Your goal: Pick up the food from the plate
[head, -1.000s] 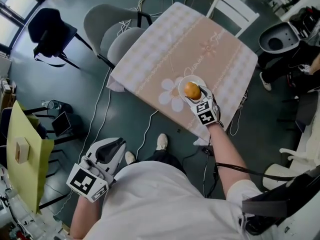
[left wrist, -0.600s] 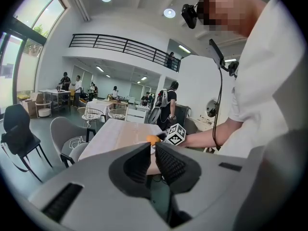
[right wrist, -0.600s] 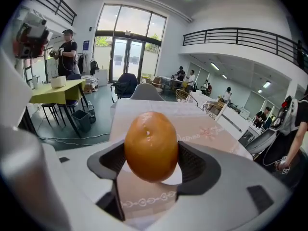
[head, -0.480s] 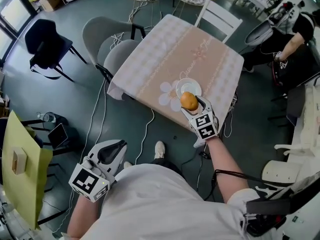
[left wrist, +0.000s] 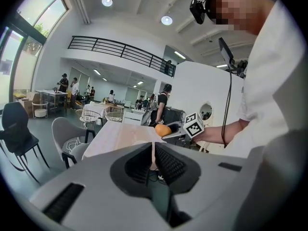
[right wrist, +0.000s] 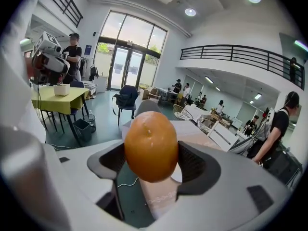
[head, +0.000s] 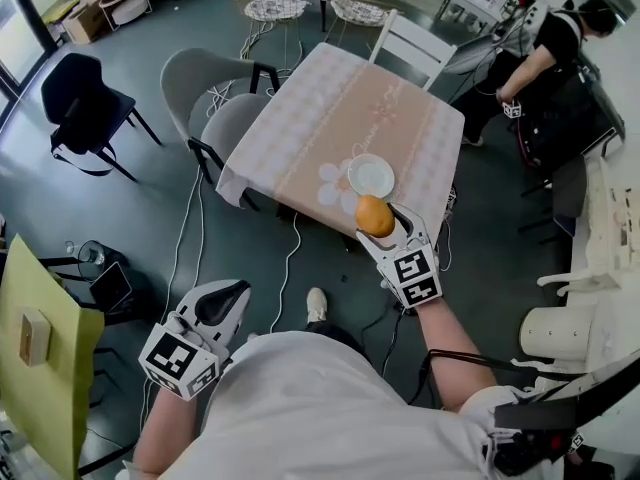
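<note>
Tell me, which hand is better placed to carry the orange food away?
Right. The right tool already grips the orange food, off the plate; the left tool hangs shut and empty beside the person's body, away from the table.

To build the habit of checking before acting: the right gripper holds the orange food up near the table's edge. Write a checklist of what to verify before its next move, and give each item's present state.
1. The food sits between the jaws of the right gripper: ok, it is gripped on both sides.
2. The food is clear of the plate: ok, the plate lies empty on the table.
3. The grip is firm enough to carry: cannot tell.
4. The left gripper is out of the way: ok, it is shut, empty and low at the person's side.
5. A set-down spot is ready: cannot tell, none shows.
</note>
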`<state>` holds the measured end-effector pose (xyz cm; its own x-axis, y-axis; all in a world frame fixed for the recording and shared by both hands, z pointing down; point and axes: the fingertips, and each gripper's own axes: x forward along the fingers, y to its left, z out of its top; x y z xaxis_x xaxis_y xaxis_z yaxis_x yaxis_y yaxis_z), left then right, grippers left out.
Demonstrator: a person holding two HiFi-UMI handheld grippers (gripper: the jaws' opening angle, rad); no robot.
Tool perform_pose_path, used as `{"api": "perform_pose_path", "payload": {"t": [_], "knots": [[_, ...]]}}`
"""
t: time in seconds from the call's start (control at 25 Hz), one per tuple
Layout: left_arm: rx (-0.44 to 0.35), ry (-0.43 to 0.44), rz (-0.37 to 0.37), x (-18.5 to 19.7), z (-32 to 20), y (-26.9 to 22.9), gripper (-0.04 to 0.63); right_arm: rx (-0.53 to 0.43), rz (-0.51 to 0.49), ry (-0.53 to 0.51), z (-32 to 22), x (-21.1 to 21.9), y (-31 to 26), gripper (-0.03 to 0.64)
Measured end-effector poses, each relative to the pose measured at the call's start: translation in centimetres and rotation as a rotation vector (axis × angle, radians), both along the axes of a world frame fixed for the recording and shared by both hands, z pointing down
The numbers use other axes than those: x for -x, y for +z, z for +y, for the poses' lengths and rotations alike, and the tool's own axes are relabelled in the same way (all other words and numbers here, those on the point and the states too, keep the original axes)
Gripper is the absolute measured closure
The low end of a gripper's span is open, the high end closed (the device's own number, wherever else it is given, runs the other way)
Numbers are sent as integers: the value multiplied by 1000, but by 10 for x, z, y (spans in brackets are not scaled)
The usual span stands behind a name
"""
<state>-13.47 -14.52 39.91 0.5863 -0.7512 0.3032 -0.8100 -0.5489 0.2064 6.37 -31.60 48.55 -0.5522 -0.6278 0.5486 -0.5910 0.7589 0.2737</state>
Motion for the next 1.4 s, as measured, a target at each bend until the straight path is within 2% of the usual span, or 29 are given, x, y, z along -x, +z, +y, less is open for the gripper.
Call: {"api": "perform_pose_path", "payload": {"t": [0.16,0.52,0.92,1.4], "knots": [[1,63,-13,1,20,7,586,-21,-18,4,35,11,-22,272],[15,135,8,10,61,18,586,-60,-67,-2,112,41,-54,272],[40,147,6,25,97,30,586,-49,-106,-22,181,66,-60,272],[38,154,2,30,122,32,586,-44,-115,-55,213,84,-58,272]]}}
